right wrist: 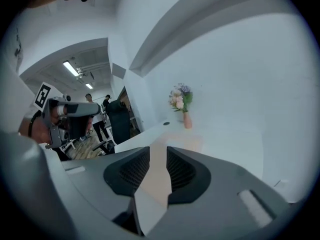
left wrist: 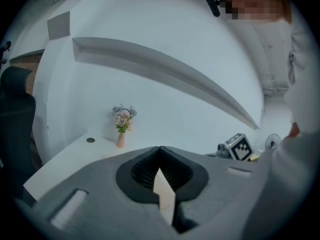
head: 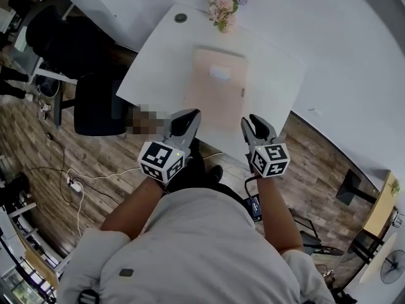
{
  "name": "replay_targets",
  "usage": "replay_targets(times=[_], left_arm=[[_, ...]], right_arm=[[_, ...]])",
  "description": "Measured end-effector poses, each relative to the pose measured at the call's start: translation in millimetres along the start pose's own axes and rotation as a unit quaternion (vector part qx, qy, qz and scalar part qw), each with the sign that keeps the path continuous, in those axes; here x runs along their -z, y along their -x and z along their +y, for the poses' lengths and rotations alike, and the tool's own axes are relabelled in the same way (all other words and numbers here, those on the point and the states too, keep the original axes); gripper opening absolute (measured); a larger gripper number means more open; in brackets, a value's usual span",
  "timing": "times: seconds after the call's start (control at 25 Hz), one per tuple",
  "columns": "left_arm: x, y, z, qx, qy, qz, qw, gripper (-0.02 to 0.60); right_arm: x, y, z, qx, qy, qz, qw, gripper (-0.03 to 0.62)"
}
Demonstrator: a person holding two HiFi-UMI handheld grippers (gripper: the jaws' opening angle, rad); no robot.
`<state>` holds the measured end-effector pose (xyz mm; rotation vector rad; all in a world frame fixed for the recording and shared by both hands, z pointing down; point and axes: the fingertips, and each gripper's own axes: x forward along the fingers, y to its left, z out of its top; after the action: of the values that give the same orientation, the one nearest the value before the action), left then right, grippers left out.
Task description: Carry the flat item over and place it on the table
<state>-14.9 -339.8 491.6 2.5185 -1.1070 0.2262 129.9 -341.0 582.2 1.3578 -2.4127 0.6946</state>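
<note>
Head view shows the left tool (head: 187, 116) and the right tool (head: 254, 123) each clamped on the near edge of the flat item (head: 214, 97), a pale pink sheet extending ahead of both tools over the white bench (head: 155, 59); the carry appears under way; next, lower it level, short of the flower vase (head: 221, 8) beyond, then release both.

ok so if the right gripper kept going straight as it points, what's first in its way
Probably the white table top, just past the flat item the right gripper holds, short of the flower vase; depth is hard to judge.
</note>
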Motion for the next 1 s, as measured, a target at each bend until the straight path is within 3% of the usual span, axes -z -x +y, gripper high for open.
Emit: replay_targets(times=[0.48,1.0], left_arm=[[-31,36,-67,-0.014,-0.04,-0.054,0.9977,0.0],[-41,83,-118,-0.049,-0.068,-0.086,0.9928,0.0]], right_arm=[[-48,82,36,-0.041,0.048,-0.086,0.994,0.009],[-59,143,72,-0.081,0.079,-0.123,0.986,0.009]])
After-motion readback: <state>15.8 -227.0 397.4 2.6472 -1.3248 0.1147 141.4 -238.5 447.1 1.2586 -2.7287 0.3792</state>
